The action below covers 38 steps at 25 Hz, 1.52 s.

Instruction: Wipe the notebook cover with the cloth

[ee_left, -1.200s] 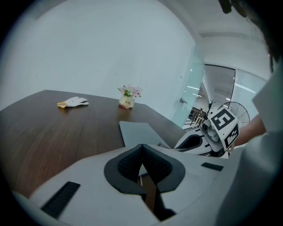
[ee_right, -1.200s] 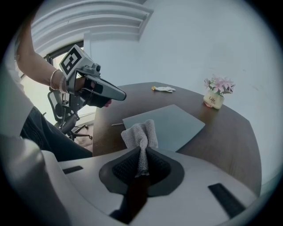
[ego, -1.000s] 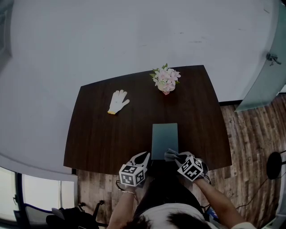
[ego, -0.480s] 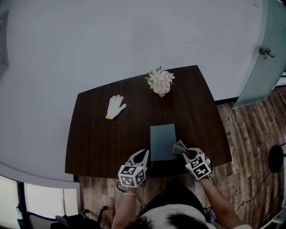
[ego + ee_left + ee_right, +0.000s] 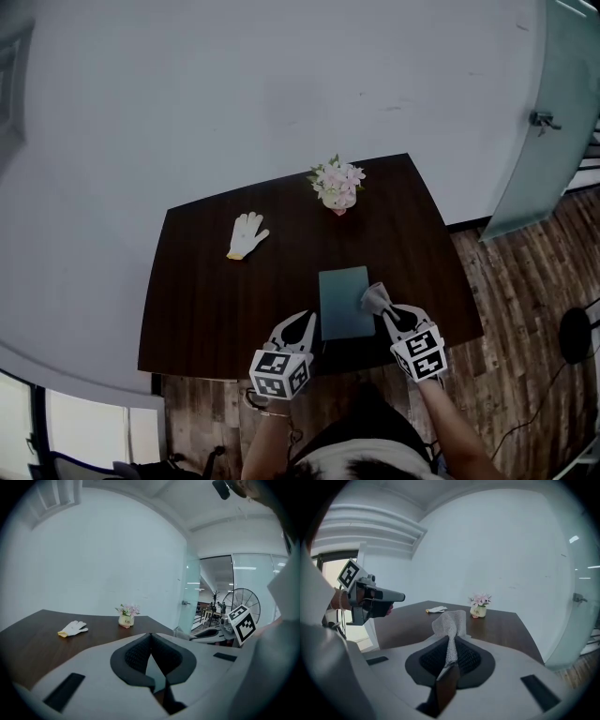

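Observation:
A teal notebook (image 5: 343, 302) lies flat near the front edge of the dark wooden table (image 5: 216, 300). My right gripper (image 5: 394, 315) is shut on a grey cloth (image 5: 376, 298), which hangs over the notebook's right edge. In the right gripper view the cloth (image 5: 450, 621) stands up bunched from the closed pads of the gripper (image 5: 450, 641). My left gripper (image 5: 303, 326) sits at the notebook's near left corner. Its jaws meet at the tips (image 5: 151, 637), and a strip of teal notebook (image 5: 157, 668) shows behind them.
A white work glove (image 5: 247, 234) lies at the table's back left. A small pot of pink flowers (image 5: 337, 186) stands at the back edge. A white wall is behind the table, a glass door (image 5: 548, 122) to the right, and wooden floor around.
The right gripper has carried the cloth from the notebook's near right corner farther along its right edge. The left gripper has stayed at the near left corner.

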Tool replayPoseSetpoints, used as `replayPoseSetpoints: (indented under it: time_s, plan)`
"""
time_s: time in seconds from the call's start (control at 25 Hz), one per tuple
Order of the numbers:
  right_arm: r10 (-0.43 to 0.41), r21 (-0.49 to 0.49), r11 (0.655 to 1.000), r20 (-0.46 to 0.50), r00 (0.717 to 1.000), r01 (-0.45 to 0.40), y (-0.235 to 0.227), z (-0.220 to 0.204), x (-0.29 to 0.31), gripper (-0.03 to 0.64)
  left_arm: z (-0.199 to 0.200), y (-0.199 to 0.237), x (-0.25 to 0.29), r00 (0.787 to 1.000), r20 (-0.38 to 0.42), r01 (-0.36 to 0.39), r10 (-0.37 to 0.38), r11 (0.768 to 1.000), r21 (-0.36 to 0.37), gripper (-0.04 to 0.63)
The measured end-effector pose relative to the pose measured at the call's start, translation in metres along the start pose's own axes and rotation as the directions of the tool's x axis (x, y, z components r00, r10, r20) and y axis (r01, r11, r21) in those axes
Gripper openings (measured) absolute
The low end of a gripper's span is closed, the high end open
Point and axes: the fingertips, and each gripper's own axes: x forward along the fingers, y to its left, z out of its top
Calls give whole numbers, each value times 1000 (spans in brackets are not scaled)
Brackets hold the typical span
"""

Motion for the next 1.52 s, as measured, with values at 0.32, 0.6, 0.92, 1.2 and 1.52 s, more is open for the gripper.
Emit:
replayPoseSetpoints:
  time_s: [0.32, 0.6, 0.92, 1.2, 1.52]
  plan:
    - [-45, -1, 999, 121, 992, 45, 45, 48, -45, 37, 33, -19, -57, 995, 94, 5, -11, 998, 64, 17]
    - [-97, 2, 995, 198, 975, 98, 76, 69, -90, 35, 52, -37, -106, 986, 163, 10, -27, 994, 107, 17]
    - [-133, -6, 990, 241, 961, 139, 104, 77, -139, 35, 61, -60, -154, 976, 215, 19, -45, 992, 124, 17]
    - [-140, -28, 988, 264, 954, 153, 118, 87, -171, 34, 68, -79, -176, 968, 245, 24, -56, 991, 131, 17]
    - [-112, -43, 991, 274, 955, 129, 113, 84, -194, 34, 69, -111, -176, 965, 257, 12, -47, 991, 137, 17]
